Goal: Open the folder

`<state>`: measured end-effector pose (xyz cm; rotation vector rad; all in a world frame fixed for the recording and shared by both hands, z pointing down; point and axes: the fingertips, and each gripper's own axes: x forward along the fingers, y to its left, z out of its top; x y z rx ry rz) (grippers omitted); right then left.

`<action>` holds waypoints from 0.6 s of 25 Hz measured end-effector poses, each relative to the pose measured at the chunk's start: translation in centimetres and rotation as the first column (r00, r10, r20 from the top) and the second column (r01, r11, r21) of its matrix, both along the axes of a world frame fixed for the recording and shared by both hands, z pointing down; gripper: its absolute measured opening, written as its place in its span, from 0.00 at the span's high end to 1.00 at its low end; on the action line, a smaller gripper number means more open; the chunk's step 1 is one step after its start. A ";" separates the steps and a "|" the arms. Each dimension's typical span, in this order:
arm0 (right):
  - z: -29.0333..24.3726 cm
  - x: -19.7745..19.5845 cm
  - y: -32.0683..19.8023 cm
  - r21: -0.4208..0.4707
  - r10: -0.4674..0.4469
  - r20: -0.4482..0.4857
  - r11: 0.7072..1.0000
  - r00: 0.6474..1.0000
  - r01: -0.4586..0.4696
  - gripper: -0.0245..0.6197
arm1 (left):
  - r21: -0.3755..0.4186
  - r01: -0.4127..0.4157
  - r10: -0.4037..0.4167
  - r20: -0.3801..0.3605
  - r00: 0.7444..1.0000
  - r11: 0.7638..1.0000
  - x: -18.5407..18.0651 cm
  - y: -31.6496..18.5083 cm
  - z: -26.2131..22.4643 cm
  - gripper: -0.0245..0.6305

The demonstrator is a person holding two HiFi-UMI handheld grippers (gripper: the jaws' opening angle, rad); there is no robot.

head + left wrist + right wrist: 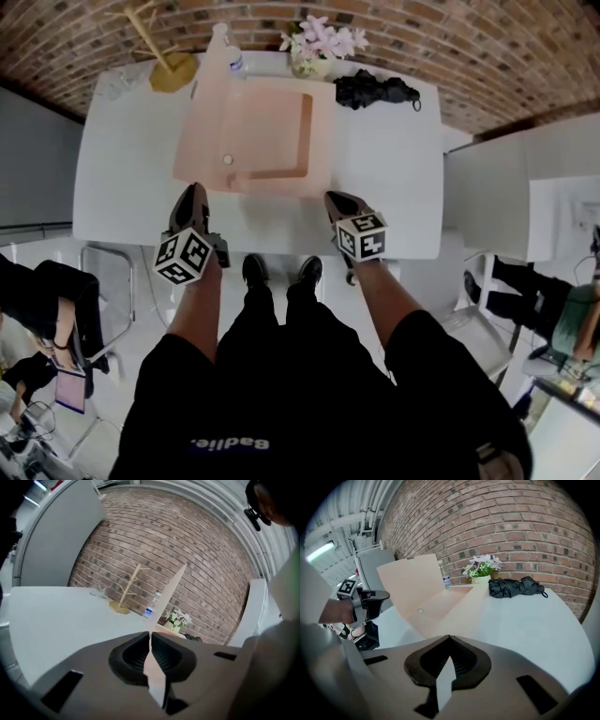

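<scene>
- The left gripper's [150, 633] jaws clench the raised cover of a pale pink paper folder [248, 141].
- The right gripper's [449, 637] jaws pinch the folder's near edge on the white table [394, 187].

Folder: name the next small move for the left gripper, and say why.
Probably swing the left gripper further out to its own side and lower the cover toward the table. That gripper is shut on the cover's edge, and the cover stands tilted up rather than flat. The right gripper appears to pin the folder at its near corner.
</scene>
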<state>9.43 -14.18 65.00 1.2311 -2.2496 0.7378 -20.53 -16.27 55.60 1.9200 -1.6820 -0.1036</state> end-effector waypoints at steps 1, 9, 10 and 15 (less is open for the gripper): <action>0.0 0.0 0.0 0.001 -0.001 -0.002 1.000 1.000 0.001 0.92 | -0.005 0.017 -0.017 -0.011 1.000 1.000 -0.5 0.0 0.2 0.94; 0.1 -0.1 -0.1 -0.001 -0.007 -0.018 1.000 1.000 0.007 0.92 | -0.074 0.169 -0.180 -0.177 0.968 0.983 -4.4 0.5 2.8 0.95; 0.1 -0.1 -0.1 -0.001 -0.008 -0.018 1.000 1.000 0.008 0.92 | -0.084 0.182 -0.195 -0.184 0.963 0.980 -4.8 0.6 3.1 0.95; 0.0 0.0 -0.3 0.004 -0.010 -0.028 1.000 1.000 0.010 0.92 | -0.134 0.232 -0.254 -0.182 0.950 0.964 -6.3 0.7 4.7 0.95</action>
